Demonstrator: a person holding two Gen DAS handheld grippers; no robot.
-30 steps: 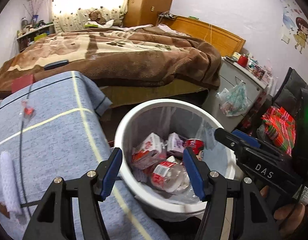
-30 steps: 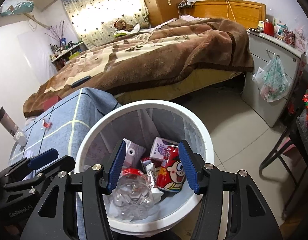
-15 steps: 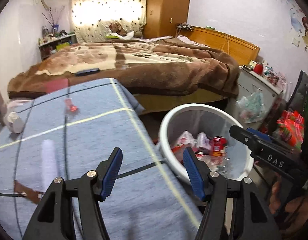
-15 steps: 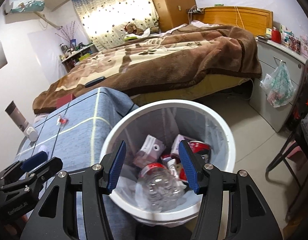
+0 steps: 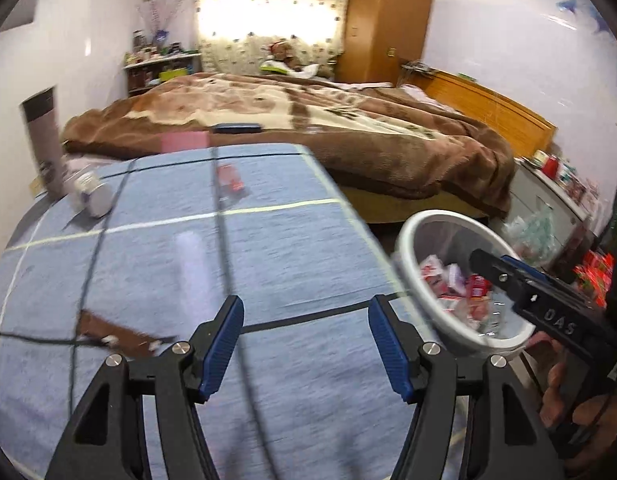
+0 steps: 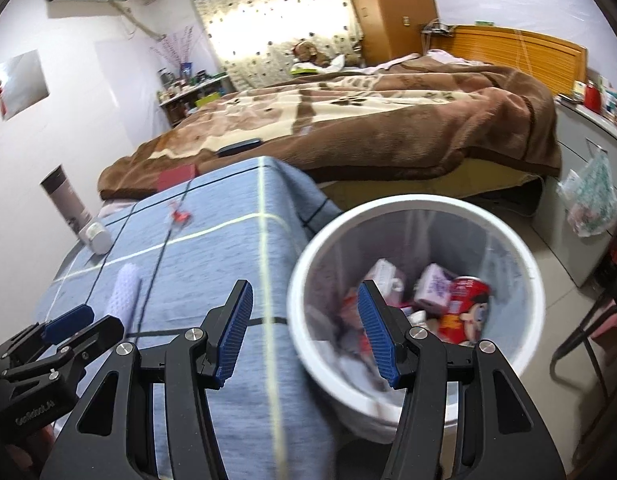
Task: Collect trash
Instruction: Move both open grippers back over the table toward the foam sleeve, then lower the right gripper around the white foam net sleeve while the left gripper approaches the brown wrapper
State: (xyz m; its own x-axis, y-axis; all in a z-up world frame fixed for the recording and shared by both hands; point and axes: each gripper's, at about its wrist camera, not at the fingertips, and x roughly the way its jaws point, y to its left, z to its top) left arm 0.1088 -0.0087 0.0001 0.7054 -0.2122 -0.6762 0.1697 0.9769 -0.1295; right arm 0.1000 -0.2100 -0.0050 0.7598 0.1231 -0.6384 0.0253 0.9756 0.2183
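A round white plastic bin (image 6: 524, 264), lined and holding cartons and a red can (image 6: 466, 308), stands beside the blue checked tablecloth (image 5: 268, 248). The left gripper (image 5: 306, 344) gapes empty over the cloth, the right gripper (image 6: 304, 330) likewise at the bin's rim; a blurred whitish wrapper (image 6: 124, 286), perhaps foam, lies ahead.

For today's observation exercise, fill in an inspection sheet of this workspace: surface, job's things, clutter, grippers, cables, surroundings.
Surface: blue checked cloth covers the table.
Job's things: white trash bin beside the table holds cartons and a red can; a white bumpy wrapper, a small red wrapper and a brown scrap lie on the cloth.
Clutter: a grey tube stands at the far left edge, a white jar beside it.
Grippers: left hand-held gripper open, empty, over the cloth; right hand-held gripper open, empty, at the bin's near rim.
Cables: nothing seen.
Surroundings: bed with brown blanket, grey cabinet.
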